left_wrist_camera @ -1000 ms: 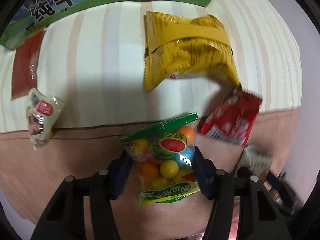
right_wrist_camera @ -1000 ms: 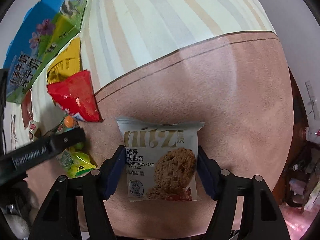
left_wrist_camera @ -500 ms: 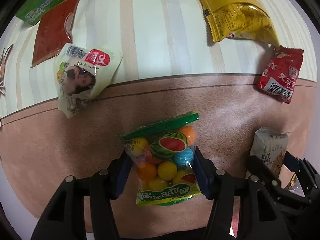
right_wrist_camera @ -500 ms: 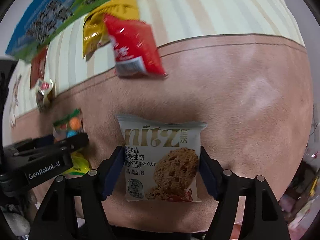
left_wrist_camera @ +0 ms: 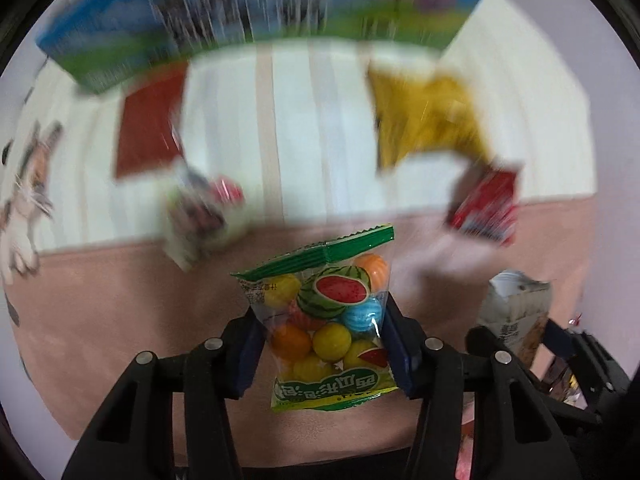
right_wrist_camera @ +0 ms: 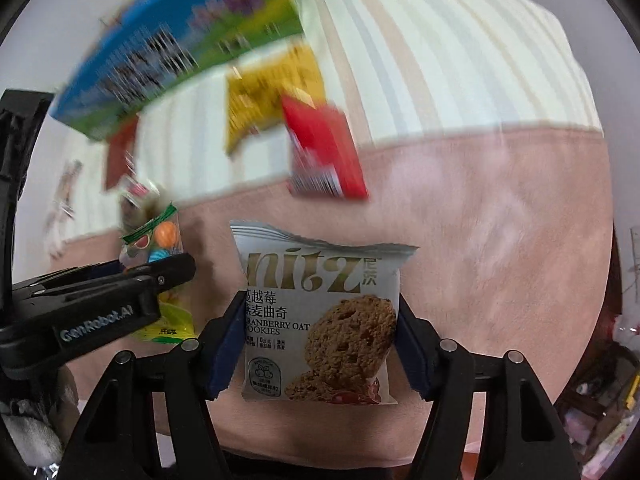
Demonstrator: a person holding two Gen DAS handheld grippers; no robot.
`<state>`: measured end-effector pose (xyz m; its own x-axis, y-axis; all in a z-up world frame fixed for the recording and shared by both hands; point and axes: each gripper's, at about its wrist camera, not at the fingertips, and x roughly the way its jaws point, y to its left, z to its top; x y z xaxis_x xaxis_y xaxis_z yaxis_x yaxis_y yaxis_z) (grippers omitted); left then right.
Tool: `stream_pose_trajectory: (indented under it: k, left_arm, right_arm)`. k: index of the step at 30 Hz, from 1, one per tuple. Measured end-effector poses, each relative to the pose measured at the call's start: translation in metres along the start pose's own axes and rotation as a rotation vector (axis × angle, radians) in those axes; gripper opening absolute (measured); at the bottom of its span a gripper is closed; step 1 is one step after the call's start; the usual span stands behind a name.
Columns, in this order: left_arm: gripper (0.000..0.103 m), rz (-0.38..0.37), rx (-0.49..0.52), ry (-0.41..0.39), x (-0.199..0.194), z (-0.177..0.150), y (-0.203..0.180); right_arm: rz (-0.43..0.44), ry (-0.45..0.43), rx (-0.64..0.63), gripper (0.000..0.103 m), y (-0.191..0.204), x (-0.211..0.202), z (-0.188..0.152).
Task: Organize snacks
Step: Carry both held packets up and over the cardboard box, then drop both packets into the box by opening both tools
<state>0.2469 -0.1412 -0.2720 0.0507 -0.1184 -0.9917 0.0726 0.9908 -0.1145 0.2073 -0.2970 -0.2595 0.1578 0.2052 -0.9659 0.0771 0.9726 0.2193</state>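
1. Left tool [left_wrist_camera: 320,344] is clamped on a clear candy bag [left_wrist_camera: 326,320] full of colourful fruit-shaped balls; both blue pads press its sides and the green sealed top sticks up past the fingertips.
2. Right tool [right_wrist_camera: 320,344] is closed the same way on a silver cookie packet [right_wrist_camera: 320,320] that reads "cranberry oat cookies". From the right wrist view the left tool sits just to its left, candy bag peeking out.
3. Both packs are held over a pink-brown fuzzy blanket [right_wrist_camera: 500,260] that fills the near part of both views.
4. Further out the surface changes to a cream striped cloth [right_wrist_camera: 440,60]. Near that edge lie a red snack packet [right_wrist_camera: 324,152] and a small whitish pouch [left_wrist_camera: 200,216], both pretty blurry.
5. Beyond those, a yellow snack bag [left_wrist_camera: 424,120] on the right and a dark red flat packet [left_wrist_camera: 148,128] on the left, well apart from each other.
6. Farthest back is a big blue and green carton [left_wrist_camera: 260,16], print too smeared to read.
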Motion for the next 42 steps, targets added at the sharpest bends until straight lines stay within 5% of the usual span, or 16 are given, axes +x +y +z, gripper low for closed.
stream_pose_trajectory:
  k: [8, 15, 27, 40, 42]
  left_arm:
    - [0.051, -0.091, -0.025, -0.208, -0.127, 0.063, 0.025]
    - [0.051, -0.045, -0.048, -0.287, -0.183, 0.15, 0.062]
    - [0.051, 0.087, -0.074, -0.158, -0.126, 0.255, 0.112]
    - [0.051, 0.087, -0.089, 0.057, -0.045, 0.281, 0.136]
    - [0.051, 0.058, -0.103, 0.12, -0.034, 0.281, 0.137]
  right_arm:
    - [0.146, -0.168, -0.058, 0.07, 0.026, -0.095, 0.089]
    - [0.189, -0.263, -0.131, 0.07, 0.065, -0.144, 0.176]
    - [0.126, -0.135, -0.13, 0.07, 0.094, -0.087, 0.296]
    - [0.051, 0.057, -0.128, 0.071, 0.101, -0.001, 0.319]
    - [0.049, 0.095, -0.107, 0.082, 0.098, 0.009, 0.319]
